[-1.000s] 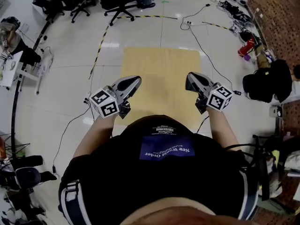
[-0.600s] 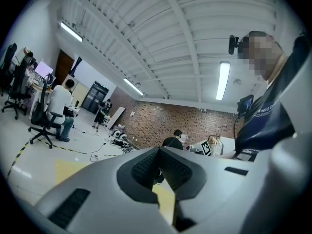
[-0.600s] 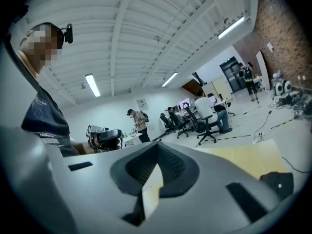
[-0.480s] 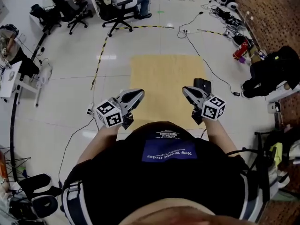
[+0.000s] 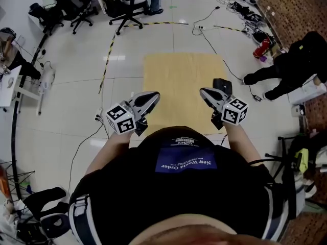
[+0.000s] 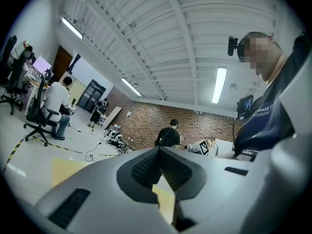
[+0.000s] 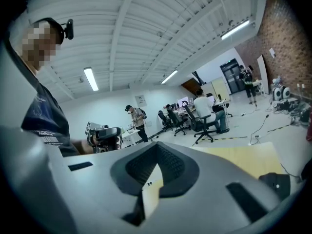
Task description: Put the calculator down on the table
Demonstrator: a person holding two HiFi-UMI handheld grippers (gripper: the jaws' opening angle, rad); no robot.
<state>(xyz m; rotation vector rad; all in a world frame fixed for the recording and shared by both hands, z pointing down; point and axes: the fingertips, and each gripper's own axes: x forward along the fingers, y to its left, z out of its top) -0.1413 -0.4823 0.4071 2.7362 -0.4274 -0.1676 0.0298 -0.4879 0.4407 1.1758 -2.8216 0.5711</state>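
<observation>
Head view: entry for one tabletop [image 5: 173, 80], pale wood, bare but for a single item.

- Calculator [image 5: 219, 84]: a small dark slab, taken to be it, is seen lying flat at the tabletop's right edge, just beyond the right gripper [image 5: 204, 92]. It is gripped by neither gripper.
- Right gripper: fingers are closed tip to tip, with nothing between them.
- Left gripper [image 5: 153, 95]: fingers are likewise closed and empty, held over the near left part of the tabletop, well apart from the calculator.
- Risk: the calculator is judged poorly placed, so near the edge. It could be pushed off onto the floor [image 5: 76, 96] if brushed by the closed right fingers. No regrasp can be made until those fingers are opened.
- Containers: none are seen on the tabletop, so no contents are listed.
</observation>
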